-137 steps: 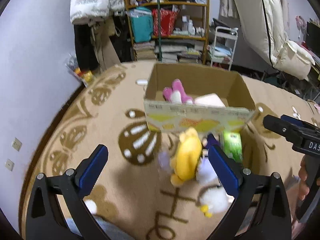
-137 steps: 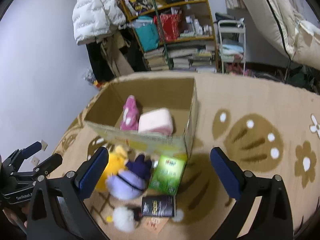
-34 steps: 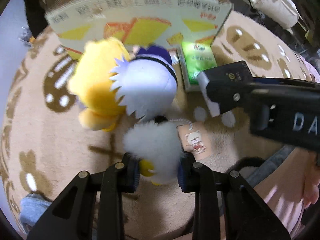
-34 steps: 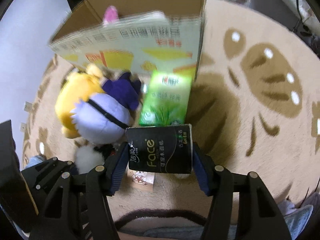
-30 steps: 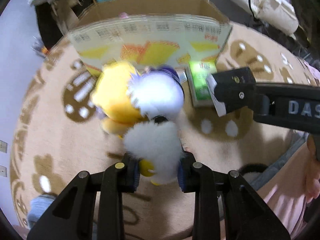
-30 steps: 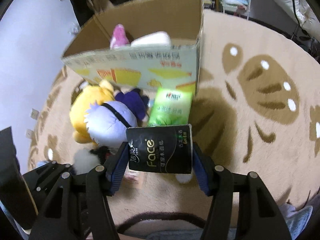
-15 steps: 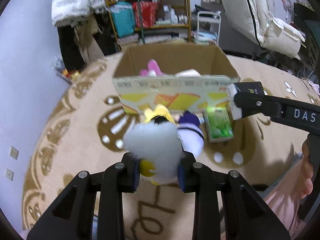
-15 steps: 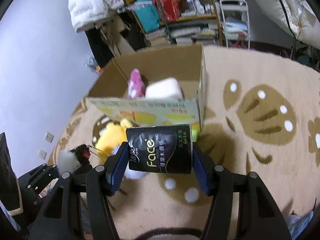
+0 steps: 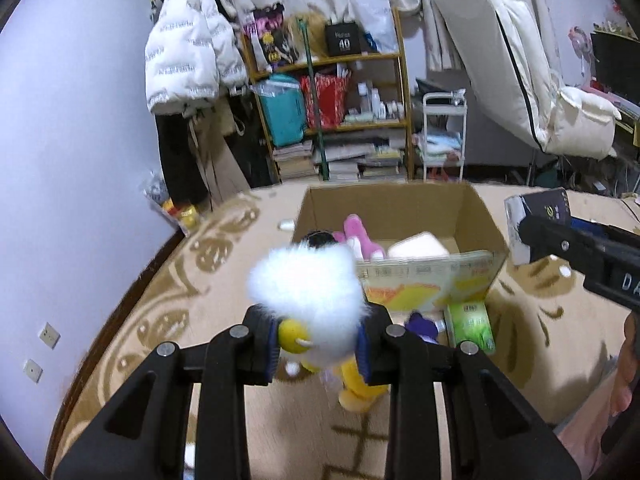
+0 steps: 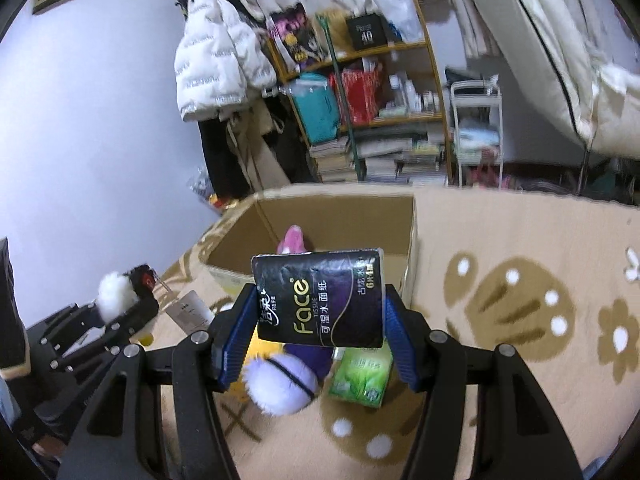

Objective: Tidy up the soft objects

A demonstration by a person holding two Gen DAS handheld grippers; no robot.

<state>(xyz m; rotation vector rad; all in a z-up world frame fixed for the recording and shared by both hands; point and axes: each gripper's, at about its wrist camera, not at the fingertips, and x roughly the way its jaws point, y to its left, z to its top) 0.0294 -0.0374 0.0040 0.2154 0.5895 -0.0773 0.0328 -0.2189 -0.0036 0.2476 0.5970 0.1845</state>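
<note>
My left gripper (image 9: 318, 346) is shut on a white fluffy plush (image 9: 306, 286) and holds it in the air, short of the open cardboard box (image 9: 476, 208). My right gripper (image 10: 318, 340) is shut on a black Face tissue pack (image 10: 320, 300), raised in front of the box (image 10: 408, 236). The box holds a pink plush (image 9: 356, 236) and a pale pink soft block (image 9: 418, 246). A yellow plush (image 9: 360, 382), a lilac plush (image 10: 280, 384) and a green tissue pack (image 10: 360, 370) lie on the rug by the box's near wall.
The floor is a beige patterned rug (image 10: 516, 300). A cluttered shelf (image 9: 340, 120), a white jacket (image 9: 188, 56), a white cart (image 9: 442, 136) and a leaning mattress (image 9: 512, 60) stand behind the box. A wall (image 9: 72, 160) runs along the left.
Both grippers closed on their items on the rug and lifted them. Over the last second both have risen and tilted up, so the box opening and the room have come into view.
</note>
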